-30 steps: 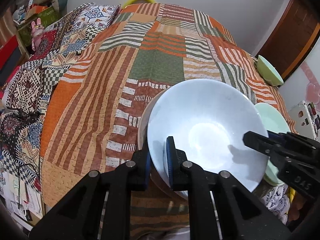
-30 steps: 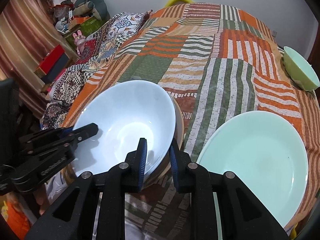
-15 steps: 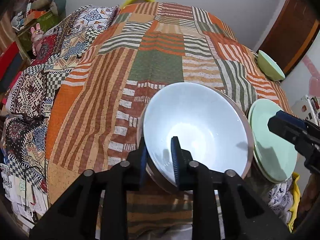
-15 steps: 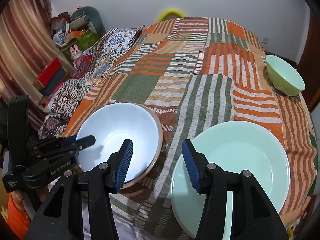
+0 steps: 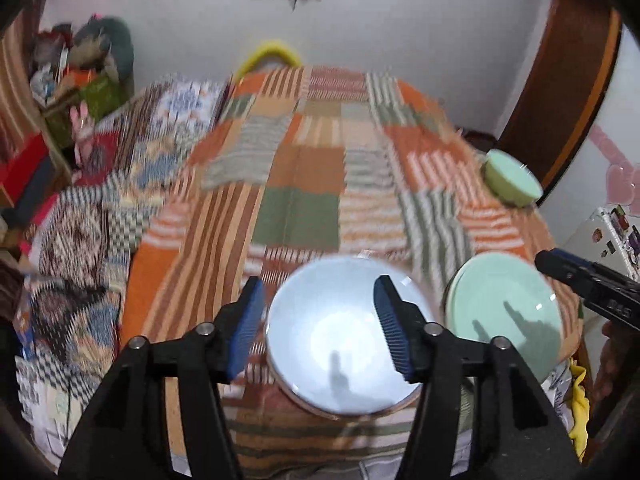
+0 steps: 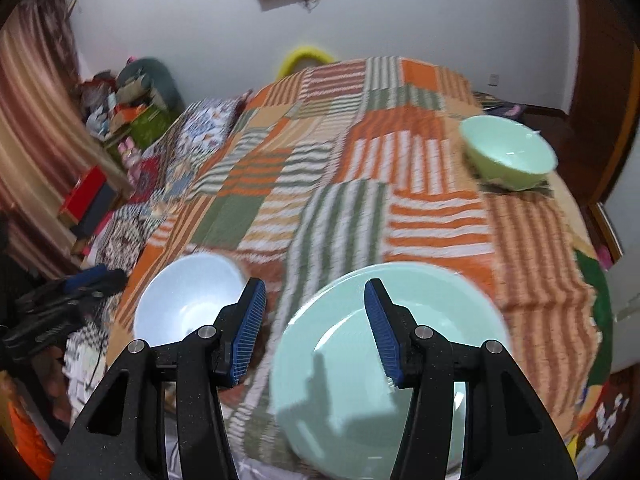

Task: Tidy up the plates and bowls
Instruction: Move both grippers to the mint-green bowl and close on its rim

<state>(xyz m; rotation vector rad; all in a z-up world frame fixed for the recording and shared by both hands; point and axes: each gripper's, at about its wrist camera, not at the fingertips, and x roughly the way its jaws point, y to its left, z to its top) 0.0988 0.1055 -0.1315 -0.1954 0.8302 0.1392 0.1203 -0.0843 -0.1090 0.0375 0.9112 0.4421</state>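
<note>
**A:** What has just changed at the pale blue bowl [image 5: 344, 336]?

**B:** A second ago both claws were clamped on its rim, one on each side. Now the left gripper [image 5: 316, 324] is clear of it and its jaws are opening, with nothing pressed between the pads; the bowl only shows through the gap from below. The right gripper [image 6: 312, 330] has let go too, its jaws apart and empty, and it has swung off towards the green plate [image 6: 384, 364].

**A:** So the bowl is set down?

**B:** I judge so. It sits on the striped patchwork quilt [image 5: 304, 184], and a brownish rim peeks out under it, so it looks nested in or on another dish. That placement seems finished, and both hands are free for the next piece.

**A:** Where are the other pieces, reckoned from the blue bowl?

**B:** The green plate lies just beside it on the right, near the bed's edge; there may be a second plate under it, but I cannot tell. The small green bowl [image 6: 508, 158] is well apart, far beyond the plate, near the quilt's far right edge.

**A:** Anything in the way?

**B:** The quilt between them is bare. The risk I see is the soft bedding, where stacked dishes may tilt. Left of the blue bowl, past a patterned blanket [image 5: 80, 248], clutter and toys [image 5: 84, 76] sit against the wall, out of the path.
</note>
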